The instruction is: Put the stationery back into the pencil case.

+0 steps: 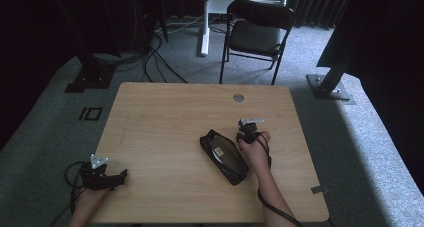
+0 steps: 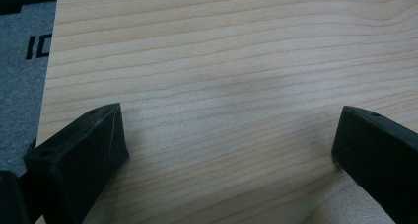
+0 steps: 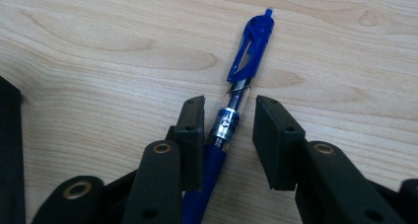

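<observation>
Nearest, at the table's (image 1: 165, 112) front left corner, the left gripper (image 1: 121, 175) rests low in the person's left hand (image 1: 90, 197), and the left gripper view has its two black jaws spread wide with bare wood grain between them and nothing held. Farther in and to the right, the right hand (image 1: 255, 152) holds the right gripper (image 1: 243, 125) pointing away from the person, just beside a black pencil case (image 1: 223, 156) that lies flat on the wood at a slant. In the right gripper view a blue pen (image 3: 231, 105) lies on the table between the partly parted jaws, touching the left one with a gap to the right one, so it isn't clamped; its clip end points away. Beyond the far edge a black folding chair (image 1: 257, 29) stands on grey carpet (image 1: 350, 132).
</observation>
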Available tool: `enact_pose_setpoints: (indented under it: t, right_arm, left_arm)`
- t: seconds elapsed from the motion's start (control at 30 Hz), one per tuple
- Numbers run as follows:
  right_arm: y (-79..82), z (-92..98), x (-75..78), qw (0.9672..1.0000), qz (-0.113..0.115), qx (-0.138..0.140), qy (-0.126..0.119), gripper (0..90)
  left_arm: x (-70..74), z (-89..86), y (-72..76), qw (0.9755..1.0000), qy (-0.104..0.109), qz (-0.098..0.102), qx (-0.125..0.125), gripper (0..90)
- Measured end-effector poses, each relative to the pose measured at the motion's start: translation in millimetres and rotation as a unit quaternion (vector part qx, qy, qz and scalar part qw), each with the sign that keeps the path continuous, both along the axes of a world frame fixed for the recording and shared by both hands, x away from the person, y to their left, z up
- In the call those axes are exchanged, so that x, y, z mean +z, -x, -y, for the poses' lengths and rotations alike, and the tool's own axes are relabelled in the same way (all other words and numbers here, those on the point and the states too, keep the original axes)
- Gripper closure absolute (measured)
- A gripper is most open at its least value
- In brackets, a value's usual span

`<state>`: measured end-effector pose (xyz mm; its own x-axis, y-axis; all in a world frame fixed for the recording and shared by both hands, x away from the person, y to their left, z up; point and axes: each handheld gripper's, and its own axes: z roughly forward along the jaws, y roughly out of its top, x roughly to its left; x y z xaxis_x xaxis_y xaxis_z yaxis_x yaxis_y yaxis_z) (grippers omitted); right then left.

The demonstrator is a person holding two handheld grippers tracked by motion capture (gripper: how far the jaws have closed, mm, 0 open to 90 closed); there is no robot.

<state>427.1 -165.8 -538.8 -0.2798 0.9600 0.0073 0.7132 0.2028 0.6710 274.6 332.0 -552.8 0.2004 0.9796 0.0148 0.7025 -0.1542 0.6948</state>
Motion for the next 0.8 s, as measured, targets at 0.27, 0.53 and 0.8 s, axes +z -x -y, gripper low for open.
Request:
enact_pose_setpoints:
  t: [0.27,0.53,0.8]
  right_arm:
    - [-2.5,1.0,0.9,1.0,-0.005,-0.001,-0.003,74.4]
    - [-5.2,2.9,2.0,0.9998,-0.013,-0.013,-0.01,79.1]
    - [-5.2,5.4,2.5,0.9995,-0.016,-0.02,-0.019,79.6]
  left_arm:
    - [0.0,0.0,0.0,1.0,0.0,0.0,0.0,0.4]
    - [0.0,0.0,0.0,1.0,0.0,0.0,0.0,0.4]
    - [0.0,0.0,0.0,1.0,0.0,0.0,0.0,0.4]
